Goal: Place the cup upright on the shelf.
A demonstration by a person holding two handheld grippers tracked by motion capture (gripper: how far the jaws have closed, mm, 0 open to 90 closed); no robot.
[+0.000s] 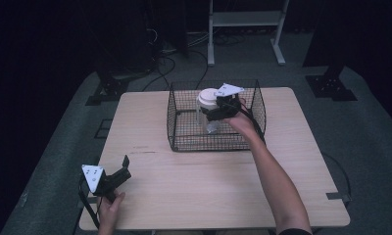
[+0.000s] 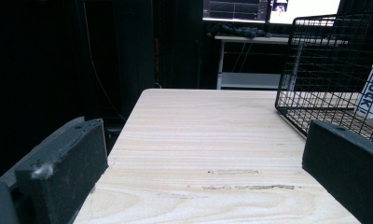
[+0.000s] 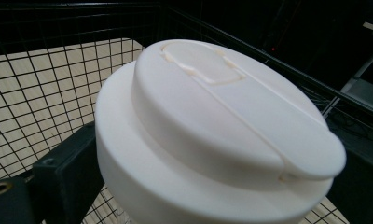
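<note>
A clear cup with a white lid (image 1: 208,99) stands upright inside the black wire basket (image 1: 184,142) at the middle back of the table. My right gripper (image 1: 214,113) reaches into the basket from the right and is shut on the cup just below the lid. In the right gripper view the white lid (image 3: 212,126) sits between the two black jaws. My left gripper (image 1: 121,169) rests at the table's front left corner, open, with nothing between its jaws. Bare wood lies between the jaws in the left gripper view, and the basket (image 2: 324,60) stands ahead on the right.
The wooden table (image 1: 204,191) has open room in front of the basket and at the left. A cable trails from the right gripper over the basket's rim. Black stands and a white shelf frame (image 1: 243,29) stand on the floor beyond the table.
</note>
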